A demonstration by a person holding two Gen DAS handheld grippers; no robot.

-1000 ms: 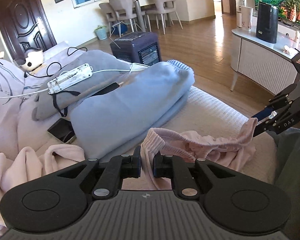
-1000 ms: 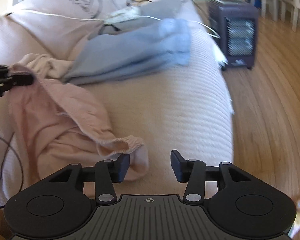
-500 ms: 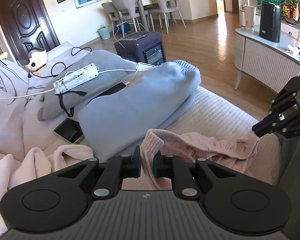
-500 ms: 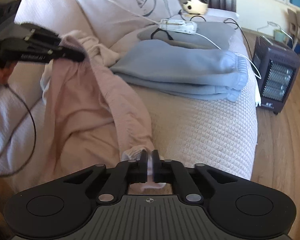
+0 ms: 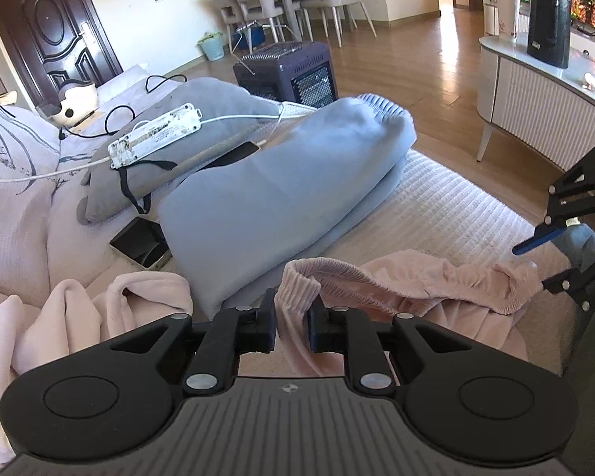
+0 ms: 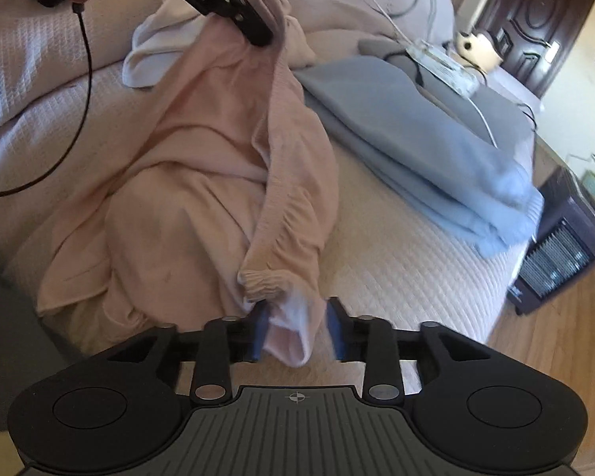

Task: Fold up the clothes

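Pink sweatpants (image 6: 202,182), just one pair, lie bunched on the sofa (image 6: 396,261) beside one folded blue garment (image 5: 281,198), waistband clamped in the left gripper (image 5: 292,325), while the right gripper (image 6: 297,331), pinched tight half a second ago, now gapes around its corner.

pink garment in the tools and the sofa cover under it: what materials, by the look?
Pink garment: looks like soft matte knit, maybe cotton or fleece; ribbed waistband, gathered elastic edge, limp draping folds. Sofa cover: cream quilted or waffle-weave textile, matte; a regular raised grid shows. Fibre content cannot be told.
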